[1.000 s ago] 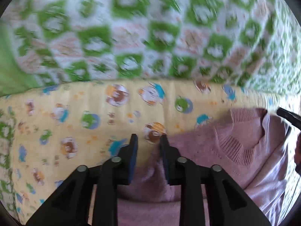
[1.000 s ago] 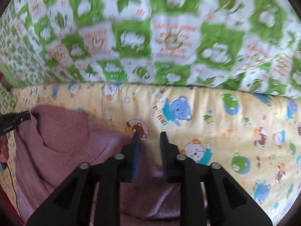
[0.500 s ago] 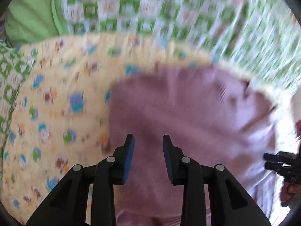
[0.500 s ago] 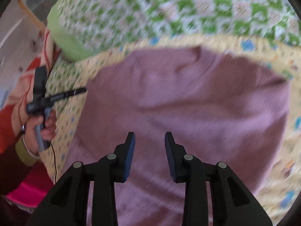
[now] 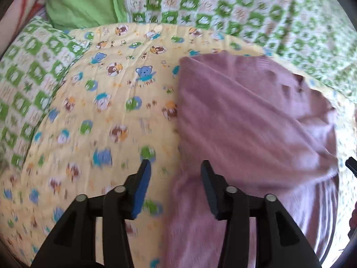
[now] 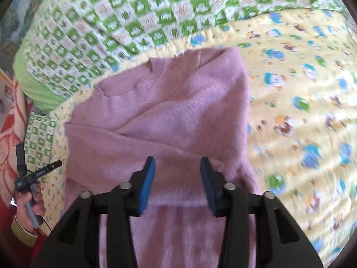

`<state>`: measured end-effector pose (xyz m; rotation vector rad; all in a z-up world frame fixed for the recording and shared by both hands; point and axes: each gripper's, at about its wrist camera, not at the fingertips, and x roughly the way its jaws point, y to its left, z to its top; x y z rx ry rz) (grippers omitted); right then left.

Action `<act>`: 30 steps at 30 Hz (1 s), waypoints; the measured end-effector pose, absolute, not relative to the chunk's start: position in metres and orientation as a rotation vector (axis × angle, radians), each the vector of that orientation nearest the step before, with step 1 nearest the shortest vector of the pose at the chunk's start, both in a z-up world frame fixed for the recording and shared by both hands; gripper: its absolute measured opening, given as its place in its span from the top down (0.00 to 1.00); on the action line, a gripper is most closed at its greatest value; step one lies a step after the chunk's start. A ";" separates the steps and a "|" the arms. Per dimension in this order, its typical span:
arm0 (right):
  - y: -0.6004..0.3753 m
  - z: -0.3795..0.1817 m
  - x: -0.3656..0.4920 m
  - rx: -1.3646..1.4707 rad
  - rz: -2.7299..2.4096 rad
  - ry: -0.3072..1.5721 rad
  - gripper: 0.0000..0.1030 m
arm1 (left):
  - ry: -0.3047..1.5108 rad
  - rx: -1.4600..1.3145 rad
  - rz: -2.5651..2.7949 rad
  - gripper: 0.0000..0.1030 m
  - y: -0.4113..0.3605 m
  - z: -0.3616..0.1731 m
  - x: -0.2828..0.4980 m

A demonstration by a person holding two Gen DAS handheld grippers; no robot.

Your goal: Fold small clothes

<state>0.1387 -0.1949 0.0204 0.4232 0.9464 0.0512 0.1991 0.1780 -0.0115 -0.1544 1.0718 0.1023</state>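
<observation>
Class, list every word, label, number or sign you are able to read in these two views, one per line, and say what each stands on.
None can be read.
White lettering on the left tool's black bar, seen from the right wrist view: too small and blurred.
Orange marks in the pale squares of the green checked quilt: may be writing, blurred.
Yellow cartoon sheet: only animal pictures, no words.
Pink sweater: no label showing.
</observation>
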 end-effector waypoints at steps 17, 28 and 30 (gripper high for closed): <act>-0.193 0.017 0.003 0.443 -0.002 0.962 0.50 | 1.142 -0.185 0.061 0.43 0.165 -0.032 0.051; -0.192 -0.004 -0.092 0.468 -0.079 0.991 0.49 | 1.238 -0.210 -0.034 0.33 0.178 -0.058 -0.026; -0.191 -0.007 -0.104 0.479 -0.084 0.996 0.49 | 1.259 -0.224 -0.057 0.33 0.177 -0.065 -0.036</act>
